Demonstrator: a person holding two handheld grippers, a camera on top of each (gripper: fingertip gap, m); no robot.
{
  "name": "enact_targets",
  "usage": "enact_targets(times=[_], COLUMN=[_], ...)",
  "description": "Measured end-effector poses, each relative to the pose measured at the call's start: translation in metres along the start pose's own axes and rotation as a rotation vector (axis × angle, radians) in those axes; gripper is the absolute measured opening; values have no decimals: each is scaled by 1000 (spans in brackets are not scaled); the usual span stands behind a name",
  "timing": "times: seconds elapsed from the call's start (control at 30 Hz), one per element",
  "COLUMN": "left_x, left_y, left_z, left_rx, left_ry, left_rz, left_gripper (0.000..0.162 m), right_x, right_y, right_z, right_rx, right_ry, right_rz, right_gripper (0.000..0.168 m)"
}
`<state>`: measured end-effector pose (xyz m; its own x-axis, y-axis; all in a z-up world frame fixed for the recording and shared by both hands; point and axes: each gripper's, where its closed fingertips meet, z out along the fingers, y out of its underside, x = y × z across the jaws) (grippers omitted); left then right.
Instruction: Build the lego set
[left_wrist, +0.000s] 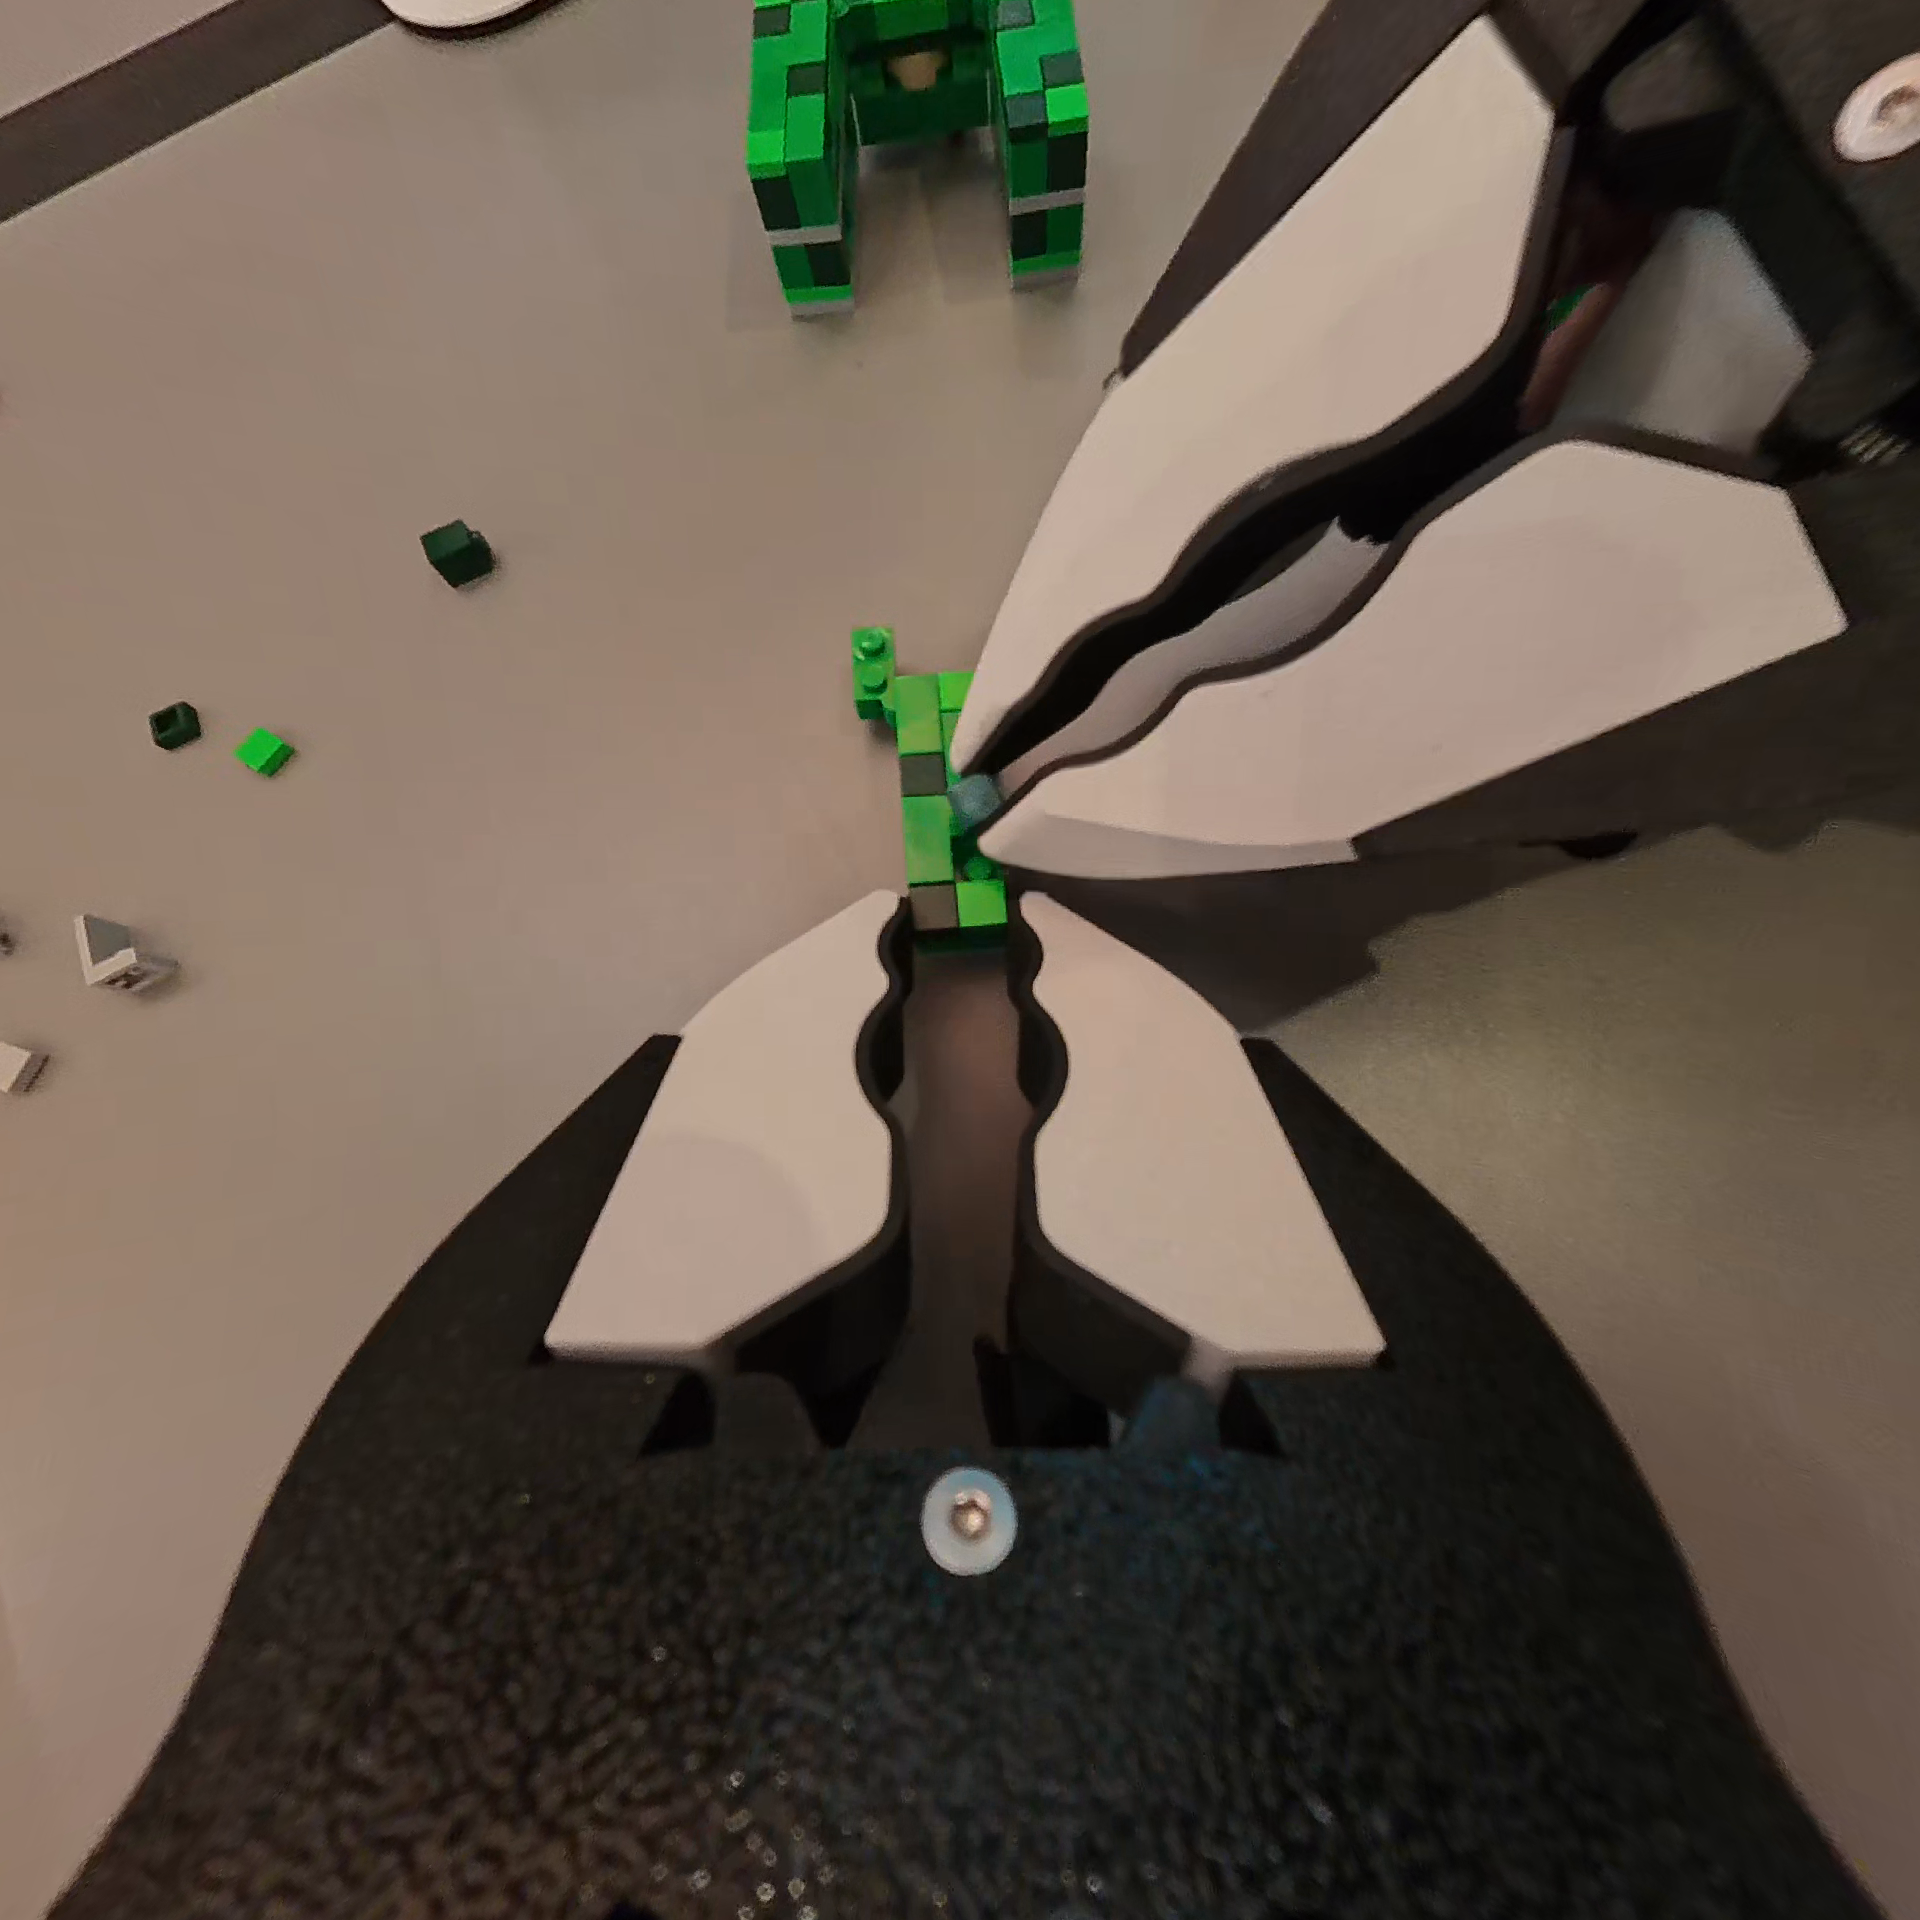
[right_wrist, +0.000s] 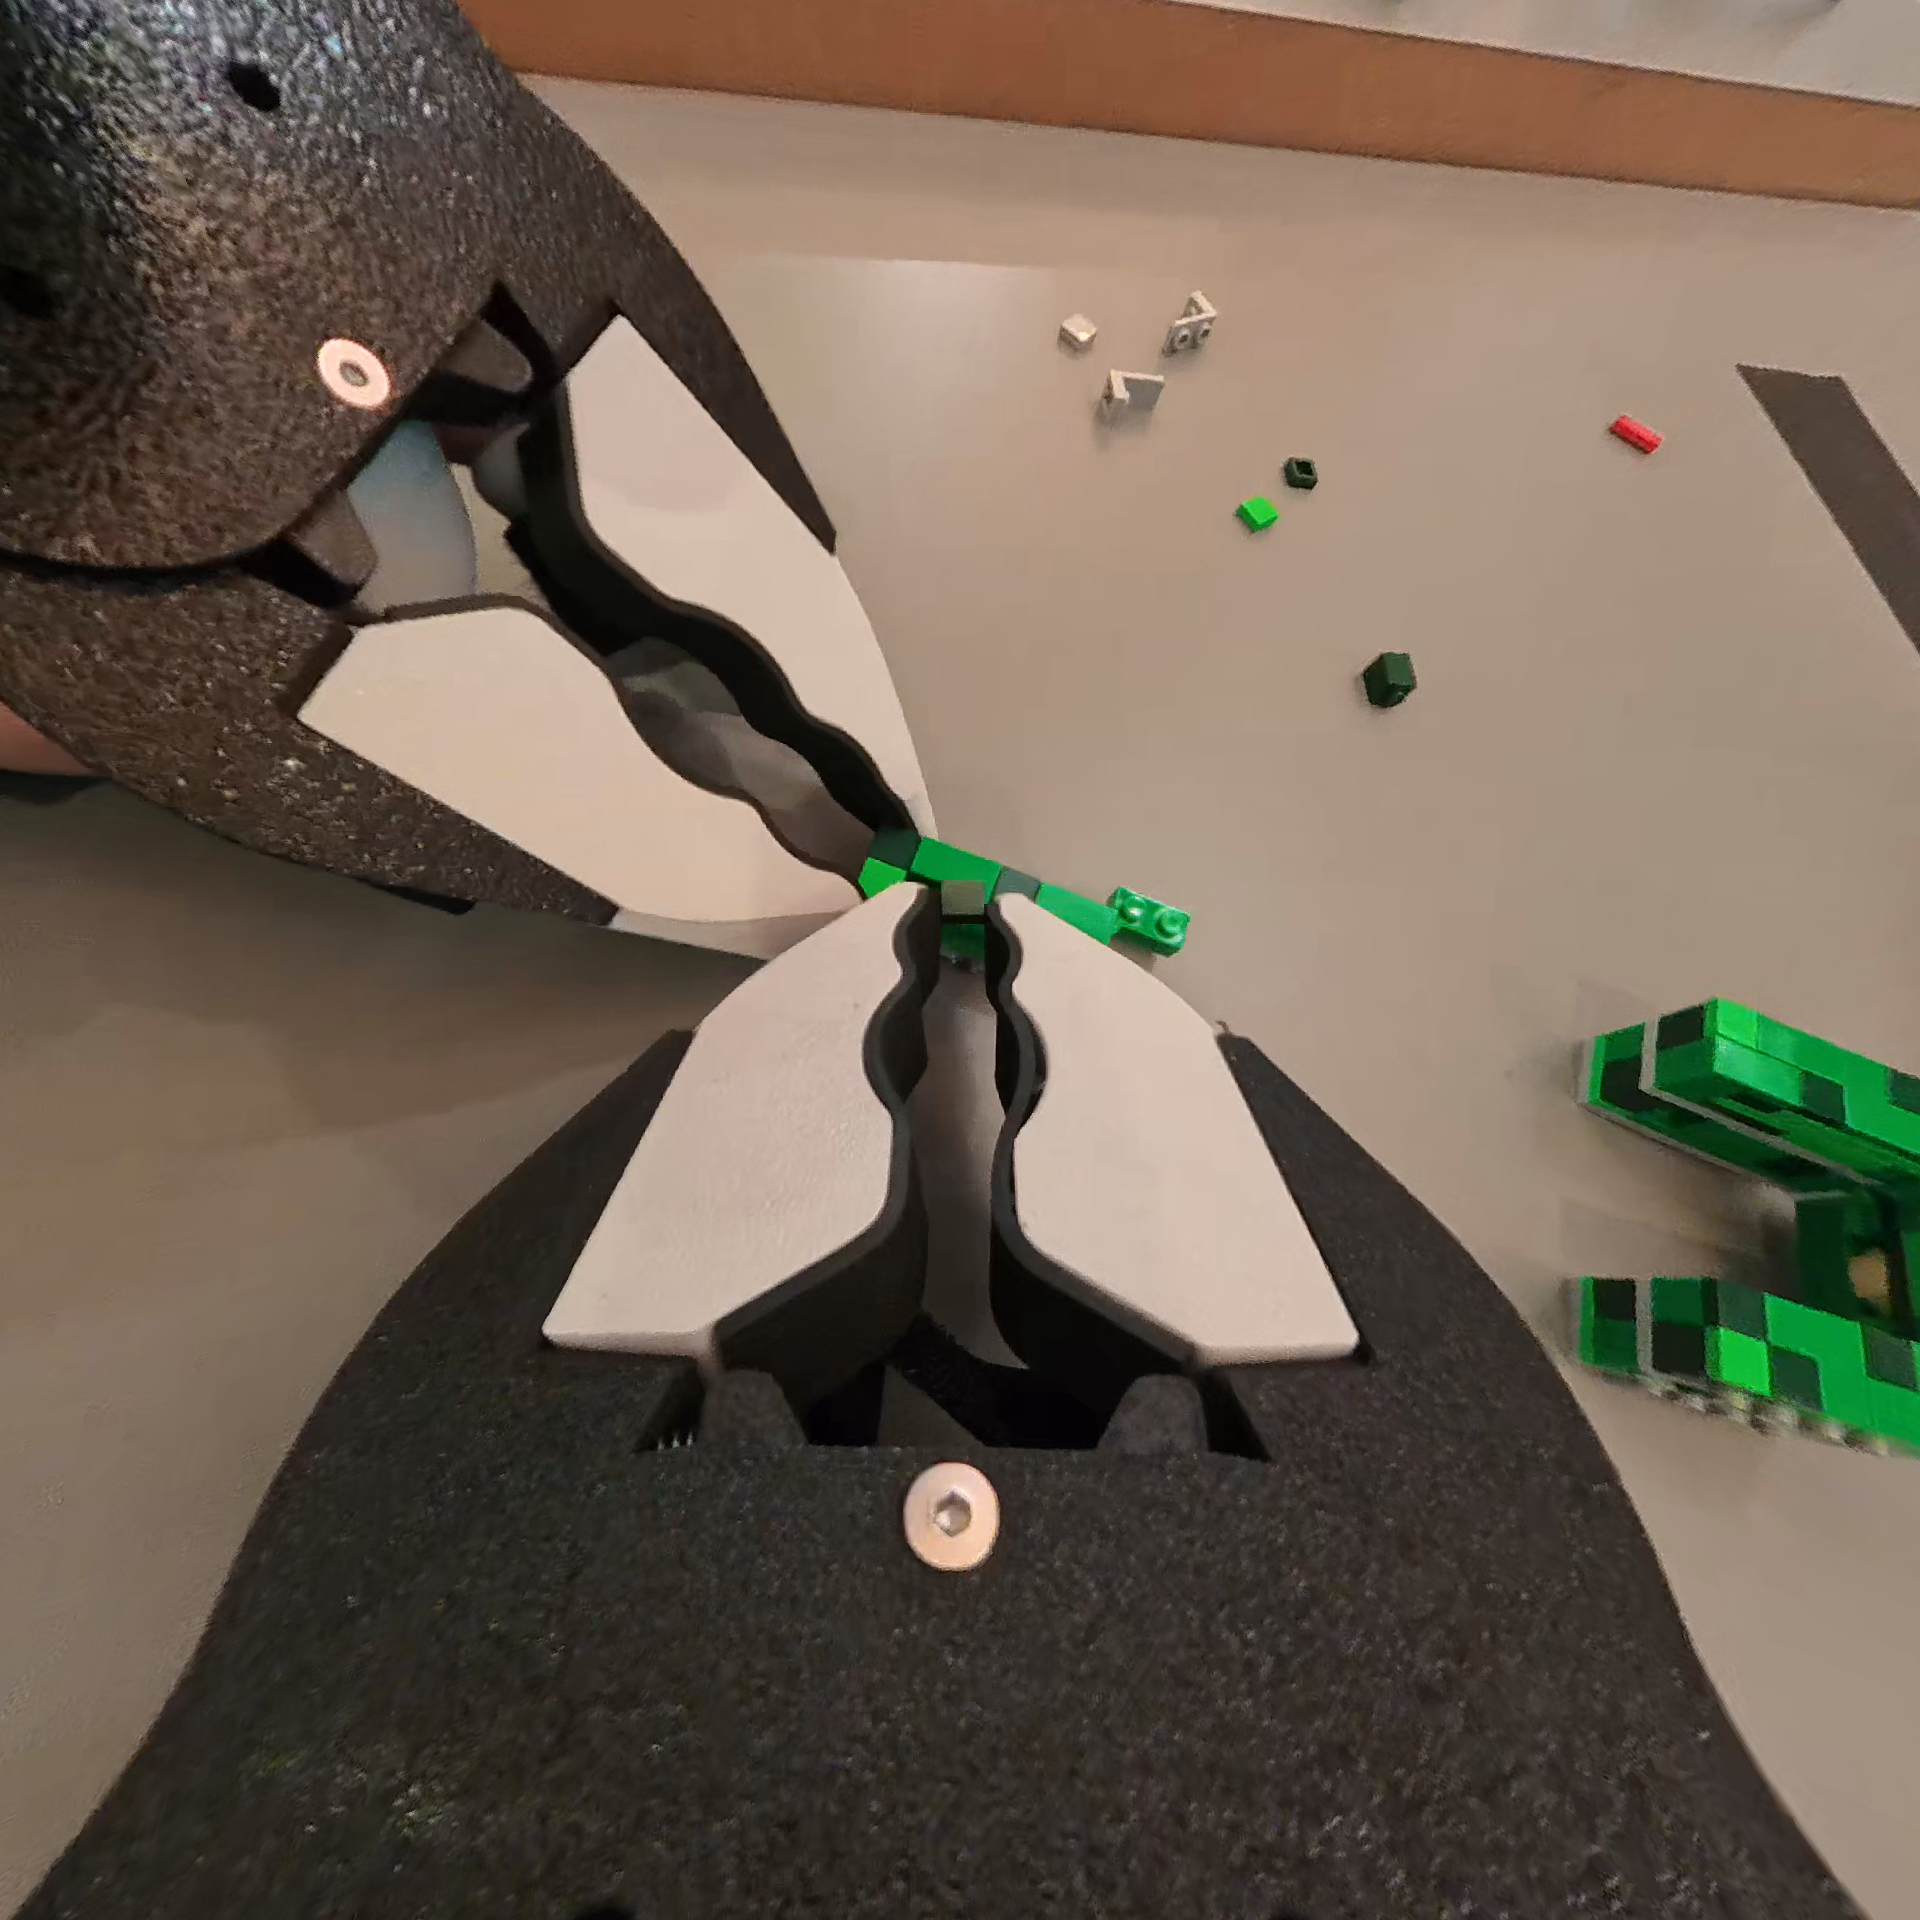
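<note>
A flat green Lego strip (left_wrist: 925, 790) with dark squares lies low over the grey table. My left gripper (left_wrist: 961, 914) is shut on its near end. My right gripper (left_wrist: 977, 810) comes in from the upper right, shut on a small grey brick (left_wrist: 974, 800) that sits against the strip's side. In the right wrist view, my right gripper (right_wrist: 961, 909) pinches the small grey brick (right_wrist: 961, 899) on the strip (right_wrist: 1049, 894). My left gripper (right_wrist: 883, 862) holds the strip's far left end. A studded green plate (right_wrist: 1148, 923) juts from the free end.
A large green blocky build (left_wrist: 914, 135) stands farther back; it also shows in the right wrist view (right_wrist: 1766, 1195). Loose pieces lie to the left: dark green bricks (left_wrist: 457, 554) (left_wrist: 175, 724), a bright green tile (left_wrist: 264, 750), grey pieces (left_wrist: 120, 951). A red piece (right_wrist: 1636, 433) lies farther off. The grippers are tip to tip, or close to it. My right tips are roughly 4 cm from the studded green plate (right_wrist: 1148, 923).
</note>
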<state>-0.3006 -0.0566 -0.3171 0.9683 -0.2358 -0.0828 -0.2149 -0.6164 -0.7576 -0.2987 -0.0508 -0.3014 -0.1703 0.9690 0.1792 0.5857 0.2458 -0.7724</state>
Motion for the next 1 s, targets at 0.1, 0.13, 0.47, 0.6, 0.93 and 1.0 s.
enact_targets(times=[0.1, 0.13, 0.47, 0.6, 0.93, 1.0], left_x=[1, 1, 4, 4, 4, 4], left_y=[1, 1, 1, 1, 1, 1], left_z=[-1, -2, -1, -1, -1, -1], left_rx=[1, 1, -3, -1, 2, 2], left_ry=[14, 16, 62, 67, 61, 61], left_rz=[1, 3, 13, 8, 20, 20], left_gripper=[19, 23, 18, 17, 17, 17], right_x=[-2, -2, -3, -3, -3, -6], right_y=[1, 1, -1, -2, -2, -1], right_z=[1, 1, 3, 5, 0, -3], right_rx=[-23, -29, -43, -50, -36, -16], right_ry=[-39, -49, -80, -89, -137, -166], right_rz=[-60, -78, -86, -98, -133, -137], right_gripper=[8, 8, 8, 8, 19, 19])
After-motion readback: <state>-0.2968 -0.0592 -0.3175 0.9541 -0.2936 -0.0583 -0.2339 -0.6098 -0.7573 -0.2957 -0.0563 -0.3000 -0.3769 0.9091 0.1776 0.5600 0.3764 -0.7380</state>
